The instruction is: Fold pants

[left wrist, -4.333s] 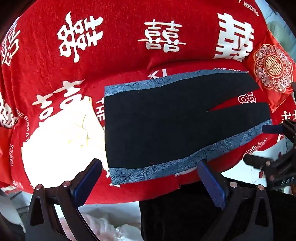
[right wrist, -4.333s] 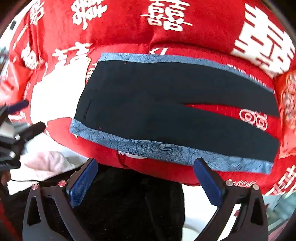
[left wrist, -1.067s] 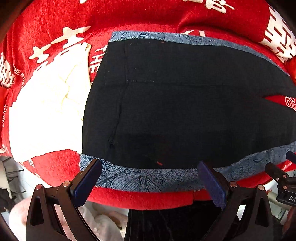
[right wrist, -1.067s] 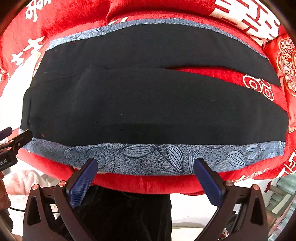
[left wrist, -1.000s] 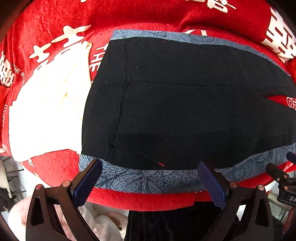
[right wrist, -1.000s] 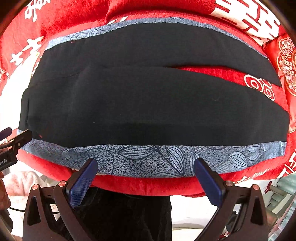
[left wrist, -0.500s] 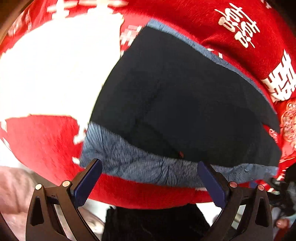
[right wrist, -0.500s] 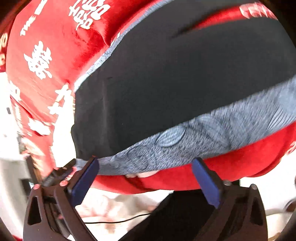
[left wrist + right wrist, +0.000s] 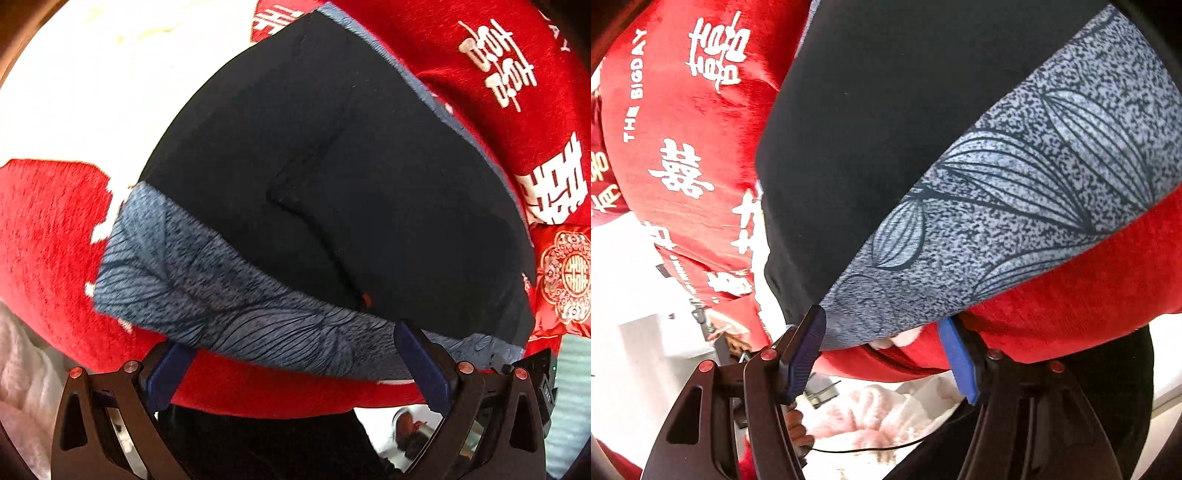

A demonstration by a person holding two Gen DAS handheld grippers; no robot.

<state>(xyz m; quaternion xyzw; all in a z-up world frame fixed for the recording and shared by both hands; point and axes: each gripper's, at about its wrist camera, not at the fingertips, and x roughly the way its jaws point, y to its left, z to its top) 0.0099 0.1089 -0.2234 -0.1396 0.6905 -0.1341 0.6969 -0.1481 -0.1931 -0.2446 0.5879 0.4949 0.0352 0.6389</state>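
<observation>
Black pants (image 9: 332,166) with a grey-blue leaf-patterned side stripe (image 9: 229,295) lie flat on a red blanket (image 9: 48,240). My left gripper (image 9: 295,369) is open at the near edge, one finger at each side of a long stretch of stripe, which overlaps the left fingertip (image 9: 173,354). In the right wrist view the pants (image 9: 886,110) and stripe (image 9: 1015,192) fill the frame. My right gripper (image 9: 882,356) has its jaws closing on the near edge of the stripe, which lies between the blue pads (image 9: 809,350) with a gap still showing.
The blanket (image 9: 683,110) carries white characters, and a bright white patch (image 9: 92,74) lies beyond the waist end. A red embroidered cushion (image 9: 565,277) sits at the right. Below the bed edge are pink fluffy fabric (image 9: 871,410), a person's dark clothing (image 9: 258,443) and a hand (image 9: 796,424).
Both grippers dropped toward the near edge and rolled, so the pants now look tilted and closer. The right gripper's jaws have narrowed around the stripe edge. The left jaws stay wide.
</observation>
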